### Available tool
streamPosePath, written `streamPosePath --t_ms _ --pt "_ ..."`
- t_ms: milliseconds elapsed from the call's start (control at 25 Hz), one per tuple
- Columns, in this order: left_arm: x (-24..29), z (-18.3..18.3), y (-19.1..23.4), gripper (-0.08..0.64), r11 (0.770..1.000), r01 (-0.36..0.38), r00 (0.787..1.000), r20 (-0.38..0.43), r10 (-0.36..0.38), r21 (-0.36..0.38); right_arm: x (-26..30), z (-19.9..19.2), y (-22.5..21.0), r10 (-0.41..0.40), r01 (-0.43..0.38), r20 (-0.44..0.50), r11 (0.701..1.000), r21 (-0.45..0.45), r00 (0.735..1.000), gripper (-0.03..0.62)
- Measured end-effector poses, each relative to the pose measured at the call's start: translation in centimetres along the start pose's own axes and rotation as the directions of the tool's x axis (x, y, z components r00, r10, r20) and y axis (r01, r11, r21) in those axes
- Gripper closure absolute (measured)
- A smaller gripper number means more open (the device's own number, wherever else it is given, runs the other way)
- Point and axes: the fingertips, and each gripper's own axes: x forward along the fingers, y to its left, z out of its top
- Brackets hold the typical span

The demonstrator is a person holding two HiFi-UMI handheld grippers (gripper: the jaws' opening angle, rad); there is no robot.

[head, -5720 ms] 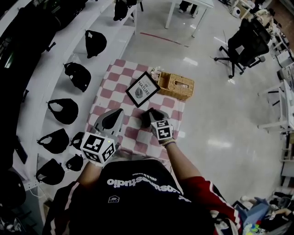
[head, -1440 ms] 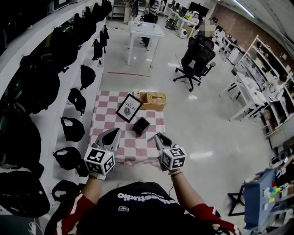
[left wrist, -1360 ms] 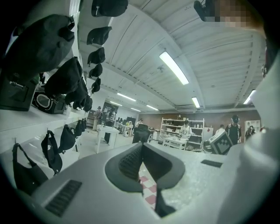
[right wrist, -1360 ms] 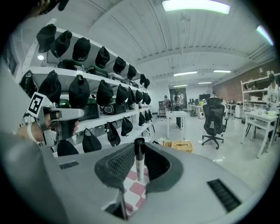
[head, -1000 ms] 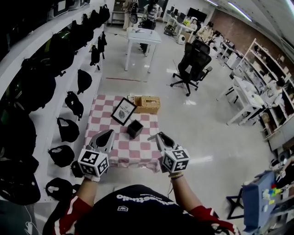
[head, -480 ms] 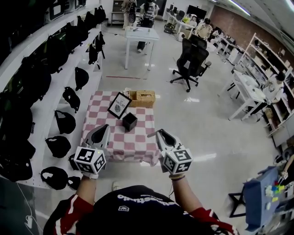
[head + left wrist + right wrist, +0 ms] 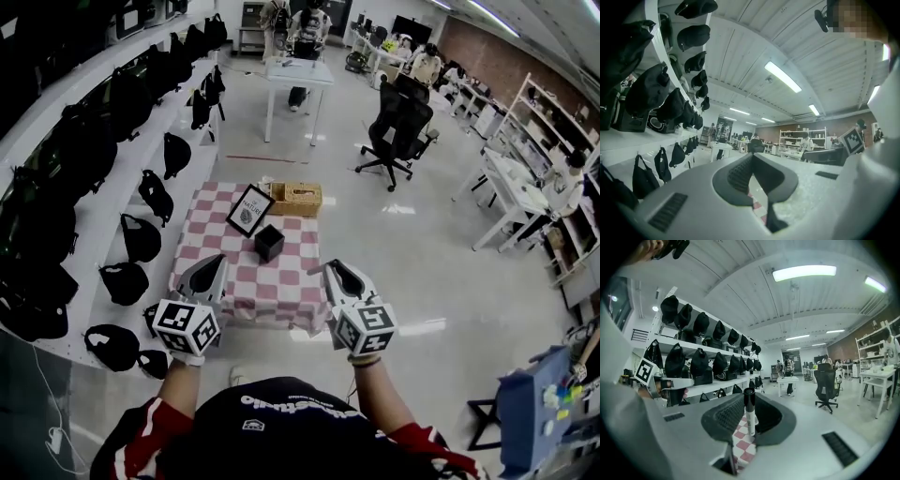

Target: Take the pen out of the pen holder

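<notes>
**Q:** Where is the pen (image 7: pixel 750 417) shown, and how is it oriented?

**A:** In the right gripper view it is seen just below the centre of the frame, clamped between the jaws of the right tongs (image 7: pixel 337 275). Its long axis runs from top to bottom of that frame. The black cap points up and rises just above the jaw tips, and the white barrel extends down between the ribbed pads. In the head view the pen cannot be made out.

**Q:** How are the left tongs (image 7: pixel 212 272) shown?

**A:** In the left gripper view the jaws are seen brought together at their tips, with nothing held between them. In the head view both tongs are placed in the lower middle of the frame, left and right of centre, at the near edge of the checked counter (image 7: pixel 234 286).

**Q:** Where is the pen holder (image 7: pixel 269 243) placed?

**A:** The black, box-shaped holder is seen at the centre of the head view, standing on the counter, well apart from both tongs. Above it in the frame a picture frame (image 7: pixel 250 209) and a wicker basket (image 7: pixel 295 198) are shown side by side.
</notes>
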Motion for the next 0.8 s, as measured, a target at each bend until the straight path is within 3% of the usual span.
streamPosePath --t_ms 800 --pt "-0.36 0.19 -0.36 0.555 1.0 0.002 1.0 0.0 -0.002 0.019 -0.4 0.52 0.42 0.003 -0.003 0.015 1.0 0.0 1.0 0.522"
